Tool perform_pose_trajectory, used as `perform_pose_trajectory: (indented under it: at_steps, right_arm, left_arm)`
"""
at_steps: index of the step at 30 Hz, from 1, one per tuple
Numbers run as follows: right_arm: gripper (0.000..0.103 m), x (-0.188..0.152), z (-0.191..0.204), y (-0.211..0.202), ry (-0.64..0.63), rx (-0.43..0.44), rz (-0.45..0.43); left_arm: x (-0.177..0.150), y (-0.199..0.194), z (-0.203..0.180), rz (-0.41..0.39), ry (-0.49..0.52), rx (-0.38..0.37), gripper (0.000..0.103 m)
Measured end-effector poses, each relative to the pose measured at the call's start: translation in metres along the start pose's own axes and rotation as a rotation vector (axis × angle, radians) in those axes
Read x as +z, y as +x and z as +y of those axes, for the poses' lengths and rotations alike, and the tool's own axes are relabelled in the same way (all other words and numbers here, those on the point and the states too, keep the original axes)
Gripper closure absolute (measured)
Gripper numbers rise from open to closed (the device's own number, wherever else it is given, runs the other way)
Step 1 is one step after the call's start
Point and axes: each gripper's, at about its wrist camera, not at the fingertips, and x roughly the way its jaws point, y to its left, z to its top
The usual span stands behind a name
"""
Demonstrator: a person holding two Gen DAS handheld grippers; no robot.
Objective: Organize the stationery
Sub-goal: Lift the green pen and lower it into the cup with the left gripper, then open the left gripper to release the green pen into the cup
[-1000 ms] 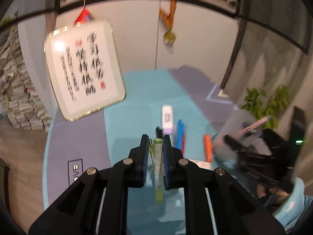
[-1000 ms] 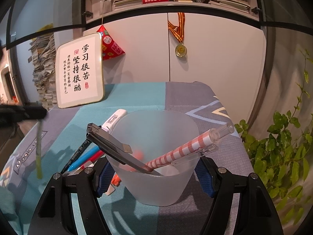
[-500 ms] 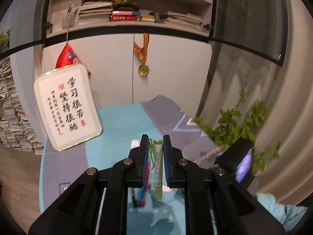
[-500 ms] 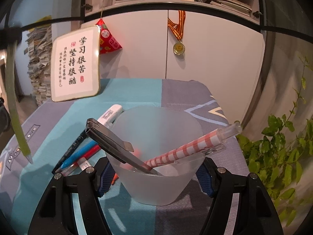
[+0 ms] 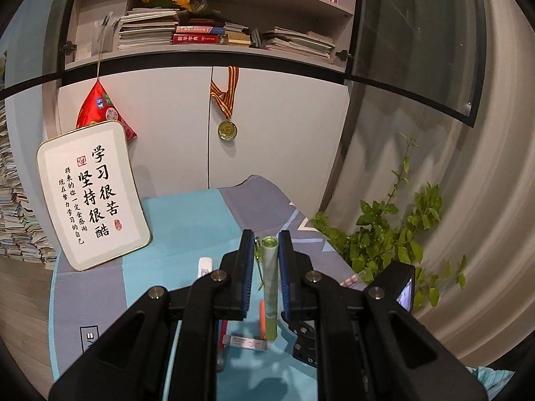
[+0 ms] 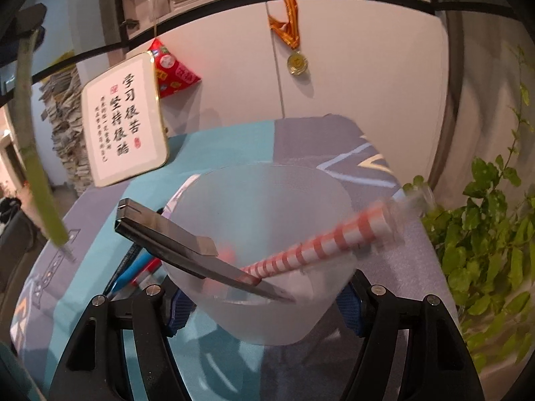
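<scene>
While left gripper point(image 5: 262, 260) clamps green pen point(image 5: 270, 287) and right gripper point(image 6: 264, 304) clamps cup point(image 6: 260, 314) with two items inside, loose pens point(image 6: 133, 267) remain beside it.

White cabinet point(image 5: 274, 127) doors straight ahead, medal point(image 5: 228, 129) on a striped ribbon hanging at the seam. Above the cabinet, open shelves point(image 5: 214, 33) stacked with books and papers. Left of the medal, red pouch point(image 5: 100, 107) on a string, framed calligraphy sign point(image 5: 92, 197) leaning below it. Right of the cabinet, leafy plant point(image 5: 394, 234). Far left, paper stacks point(image 5: 16, 220) on wood floor point(image 5: 20, 300). In front, table under teal and grey cloth point(image 5: 187, 220).
</scene>
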Motion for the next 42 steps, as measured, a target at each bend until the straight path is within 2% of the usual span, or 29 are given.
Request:
perform_pose_trajectory:
  at_steps: [8,14,17,22,25,31,38,42]
  right_arm:
    - [0.031,-0.006,0.005,-0.005,-0.105,-0.027,0.023]
    - [0.033,-0.007,0.001,-0.007,-0.097,-0.010,0.021]
    - [0.033,-0.008,0.007,-0.007,-0.139,-0.052,0.021]
    - [0.033,-0.008,0.015,-0.006,-0.187,-0.101,0.017]
    - [0.033,-0.008,0.014,-0.005,-0.185,-0.102,0.018]
    - [0.033,-0.007,0.010,-0.004,-0.156,-0.098,0.021]
    - [0.033,-0.008,0.014,-0.005,-0.160,-0.109,0.020]
    - [0.033,-0.008,0.012,-0.004,-0.153,-0.108,0.024]
  left_arm:
    - [0.008,0.000,-0.002,-0.021,-0.036,-0.027,0.091]
    - [0.014,-0.001,-0.010,-0.048,-0.044,-0.043,0.091]
    - [0.019,0.000,-0.017,-0.081,-0.051,-0.047,0.091]
    - [0.021,0.015,-0.031,-0.080,-0.037,-0.058,0.091]
    - [0.017,0.026,-0.035,-0.064,-0.031,-0.064,0.091]
    - [-0.003,0.050,-0.032,0.019,-0.016,-0.039,0.091]
    - [-0.023,0.058,-0.027,0.104,0.004,-0.053,0.090]
    - [-0.030,0.052,-0.024,0.109,0.016,-0.035,0.090]
